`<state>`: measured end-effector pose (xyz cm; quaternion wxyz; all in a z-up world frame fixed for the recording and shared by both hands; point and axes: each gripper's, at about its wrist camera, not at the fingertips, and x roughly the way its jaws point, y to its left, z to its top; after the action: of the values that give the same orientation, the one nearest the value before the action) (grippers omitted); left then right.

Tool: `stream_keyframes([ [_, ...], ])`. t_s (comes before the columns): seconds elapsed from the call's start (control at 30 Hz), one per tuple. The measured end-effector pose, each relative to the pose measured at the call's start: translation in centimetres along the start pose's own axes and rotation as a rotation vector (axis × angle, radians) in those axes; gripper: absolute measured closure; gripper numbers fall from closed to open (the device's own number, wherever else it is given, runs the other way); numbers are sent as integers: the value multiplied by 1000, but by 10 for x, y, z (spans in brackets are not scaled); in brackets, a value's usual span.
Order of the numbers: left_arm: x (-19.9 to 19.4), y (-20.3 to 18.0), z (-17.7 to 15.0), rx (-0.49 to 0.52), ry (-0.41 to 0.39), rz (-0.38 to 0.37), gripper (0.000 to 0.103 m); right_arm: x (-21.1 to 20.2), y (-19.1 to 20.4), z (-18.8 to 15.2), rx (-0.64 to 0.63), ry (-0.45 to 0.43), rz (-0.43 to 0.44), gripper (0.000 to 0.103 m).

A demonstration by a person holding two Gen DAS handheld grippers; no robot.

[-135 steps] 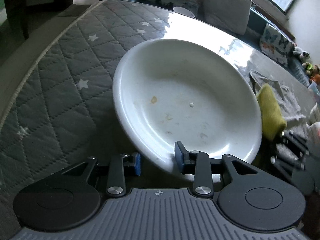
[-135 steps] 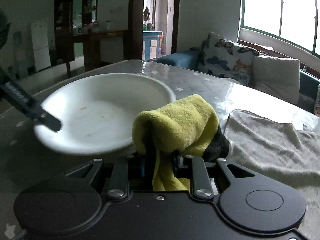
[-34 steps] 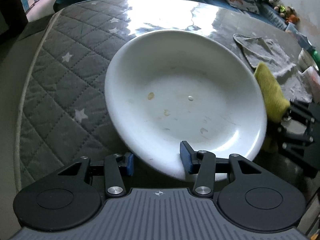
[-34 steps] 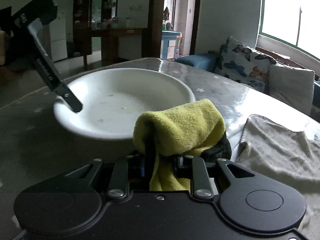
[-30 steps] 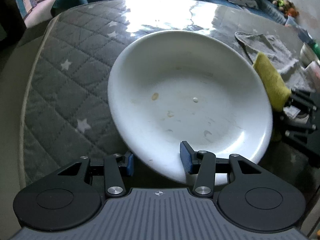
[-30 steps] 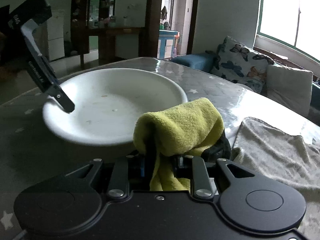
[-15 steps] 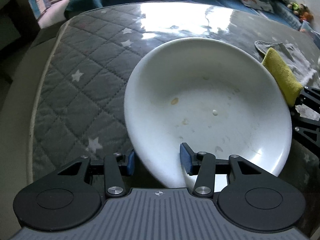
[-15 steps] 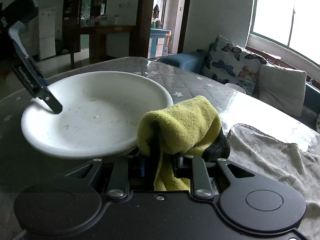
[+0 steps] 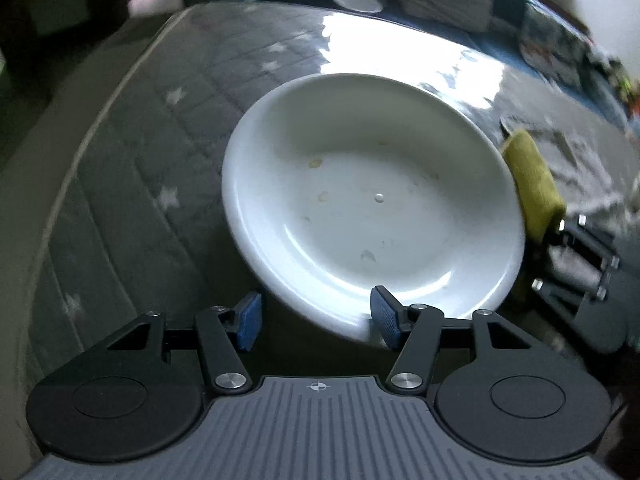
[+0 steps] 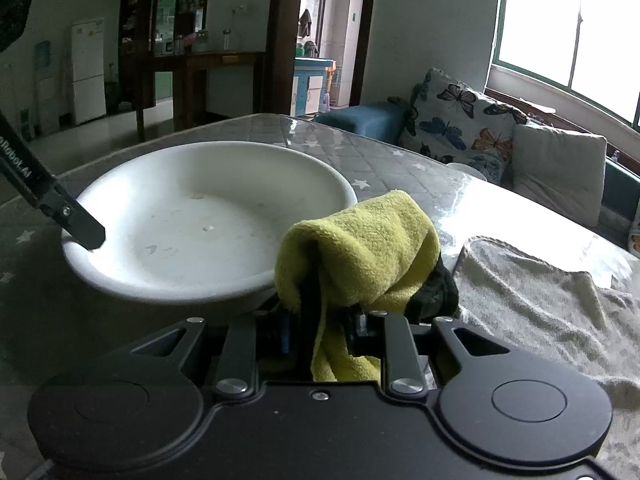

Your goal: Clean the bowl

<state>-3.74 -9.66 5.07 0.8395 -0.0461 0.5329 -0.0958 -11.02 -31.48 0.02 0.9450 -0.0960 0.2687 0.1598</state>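
A wide white bowl point(image 9: 372, 200) with small food specks inside is tilted above the table. My left gripper point(image 9: 316, 318) is shut on its near rim, one blue pad inside and one underneath. In the right wrist view the same bowl point(image 10: 208, 216) fills the left half, and a black finger point(image 10: 76, 224) of the left gripper presses on its left rim. My right gripper point(image 10: 324, 328) is shut on a folded yellow cloth point(image 10: 368, 240). The cloth point(image 9: 532, 184) sits just outside the bowl's right rim, apart from the inside.
The table carries a grey quilted cover with white stars point(image 9: 120, 184) under a glossy sheet. A crumpled grey towel point(image 10: 540, 292) lies to the right of the cloth. A small white dish point(image 9: 358, 2) is at the far edge. Cushions point(image 10: 556, 168) line a sofa behind.
The bowl stays clamped in my left gripper while the table behind it shifts, so the gripper and bowl have swung. The yellow cloth stays by the right rim, held the same way.
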Motion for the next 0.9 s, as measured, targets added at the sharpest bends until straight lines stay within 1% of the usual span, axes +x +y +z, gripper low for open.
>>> stream_keyframes([
  [0.2,4,3,-5,-185,9,-5,45,-1,0,-2,8,-4,2,77],
  [0.23,5,3,-5,-198,10,-7,46,-1,0,-2,8,-4,2,77],
  [0.3,6,2,-7,-210,7,-15,58,-1,0,-2,9,-5,2,77],
  [0.33,7,1,-7,-217,4,-22,62,-1,0,-2,10,-5,2,77],
  [0.43,6,-1,-7,-230,3,-13,63,-1,2,0,8,-3,1,77],
  [0.57,5,5,-7,-227,5,-33,66,-3,3,0,7,-6,7,77],
  [0.73,1,12,-5,-177,2,-30,67,-8,11,-3,-17,-8,22,78],
  [0.9,-1,19,0,-130,19,-23,68,-21,22,-9,-29,-11,50,78],
])
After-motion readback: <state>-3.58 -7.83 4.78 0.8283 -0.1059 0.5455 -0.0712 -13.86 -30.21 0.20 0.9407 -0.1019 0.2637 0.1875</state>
